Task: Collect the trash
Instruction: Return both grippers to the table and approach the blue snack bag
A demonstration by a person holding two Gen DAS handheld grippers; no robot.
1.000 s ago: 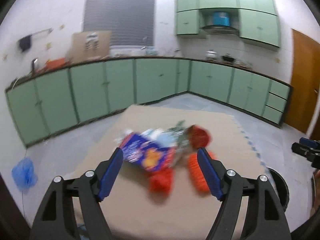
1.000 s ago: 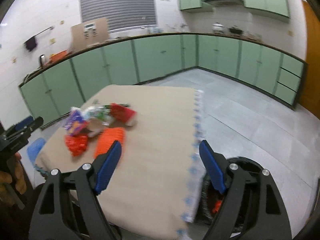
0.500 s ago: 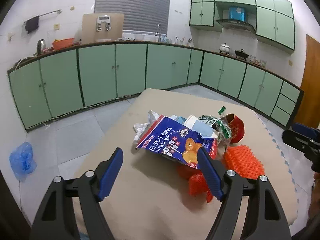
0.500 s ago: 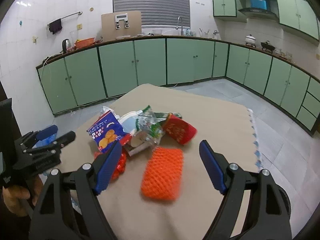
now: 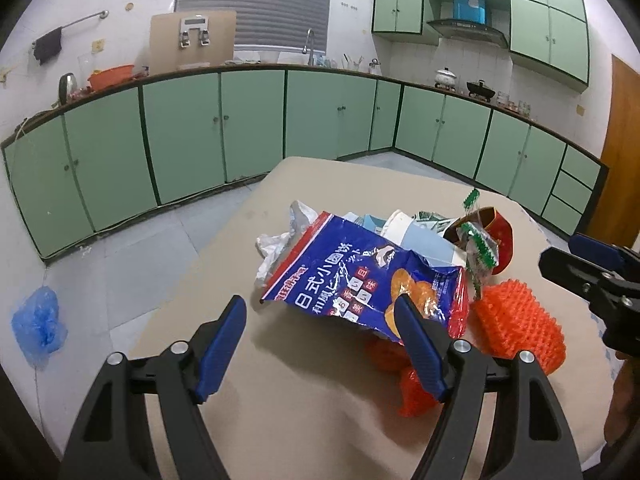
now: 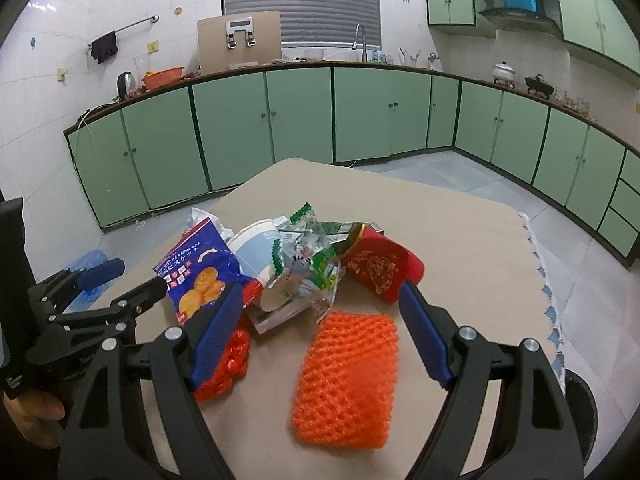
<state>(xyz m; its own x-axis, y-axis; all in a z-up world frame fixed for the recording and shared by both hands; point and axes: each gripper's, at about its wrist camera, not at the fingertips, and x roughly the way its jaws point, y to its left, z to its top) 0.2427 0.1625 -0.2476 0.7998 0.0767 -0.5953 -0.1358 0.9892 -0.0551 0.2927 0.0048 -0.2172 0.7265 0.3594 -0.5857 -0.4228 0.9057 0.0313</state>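
Left gripper [image 5: 320, 320] hovering lower centre, jaws apart, empty; right gripper [image 6: 320, 308] likewise gaping over orange foam net [image 6: 348, 380], lower centre.

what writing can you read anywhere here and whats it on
"日式小圆饼": large white characters on the blue snack bag.
Smaller white line under it on the same bag: too distorted to read.
Gold pattern on the red pouch: may be characters, too blurred to read.
Print on the green and white wrapper: too small to read.
White lettering on the left gripper's black body: too small to read.
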